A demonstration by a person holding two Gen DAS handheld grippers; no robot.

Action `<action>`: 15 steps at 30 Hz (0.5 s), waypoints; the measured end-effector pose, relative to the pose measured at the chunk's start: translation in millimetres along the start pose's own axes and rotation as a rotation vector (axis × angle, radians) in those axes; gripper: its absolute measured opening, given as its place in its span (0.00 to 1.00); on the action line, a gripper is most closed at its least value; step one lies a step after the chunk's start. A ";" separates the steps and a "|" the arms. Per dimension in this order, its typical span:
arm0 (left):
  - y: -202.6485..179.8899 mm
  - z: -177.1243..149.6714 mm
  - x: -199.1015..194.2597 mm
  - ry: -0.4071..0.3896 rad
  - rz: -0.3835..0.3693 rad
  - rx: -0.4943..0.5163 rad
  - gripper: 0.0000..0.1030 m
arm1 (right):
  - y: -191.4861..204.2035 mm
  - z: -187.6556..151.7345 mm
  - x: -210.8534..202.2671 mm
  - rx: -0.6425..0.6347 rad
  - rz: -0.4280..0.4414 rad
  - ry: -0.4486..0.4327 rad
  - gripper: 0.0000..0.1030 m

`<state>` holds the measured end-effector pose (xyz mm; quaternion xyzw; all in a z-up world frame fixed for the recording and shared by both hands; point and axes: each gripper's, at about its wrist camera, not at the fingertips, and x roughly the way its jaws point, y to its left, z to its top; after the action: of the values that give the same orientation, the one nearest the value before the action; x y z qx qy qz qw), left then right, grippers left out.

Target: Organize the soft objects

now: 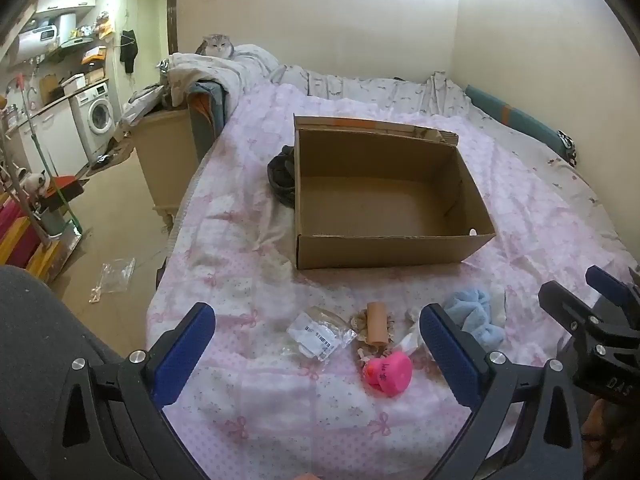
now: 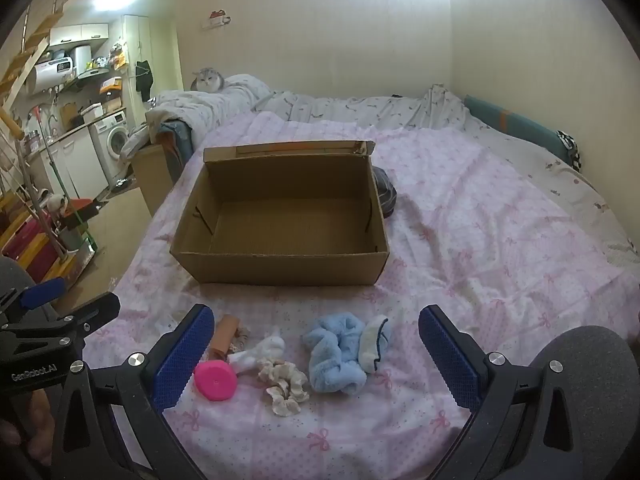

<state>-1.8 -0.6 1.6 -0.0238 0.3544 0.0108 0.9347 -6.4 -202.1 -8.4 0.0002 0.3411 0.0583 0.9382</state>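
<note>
Pink bedding [image 2: 480, 240] slopes loosely; both claws, left claw [image 1: 316, 332] and right claw [image 2: 316, 332], gape empty. Ahead, the blue fleece [image 2: 334, 354] could snag its neighbouring sock [image 2: 376, 342] on lifting.

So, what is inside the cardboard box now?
The cardboard box shows only its bare brown floor; nothing lies inside. The strip just behind its near wall is hidden.

Dark bundle [image 1: 282, 178] half hidden behind box [image 1: 384, 246] (identity unclear).
</note>
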 end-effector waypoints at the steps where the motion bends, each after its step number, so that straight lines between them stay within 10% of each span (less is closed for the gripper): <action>1: 0.5 0.9 1.6 0.030 -0.001 -0.006 0.99 | 0.0 0.0 0.1 0.001 0.001 0.002 1.00; 15: 3.1 0.4 1.6 0.025 -0.003 -0.007 0.99 | 0.5 0.1 -0.2 -0.007 -0.004 -0.002 1.00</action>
<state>-0.4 2.5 0.8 -0.0278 0.3662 0.0106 0.9301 -6.6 -201.6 -8.2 -0.0039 0.3400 0.0576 0.9386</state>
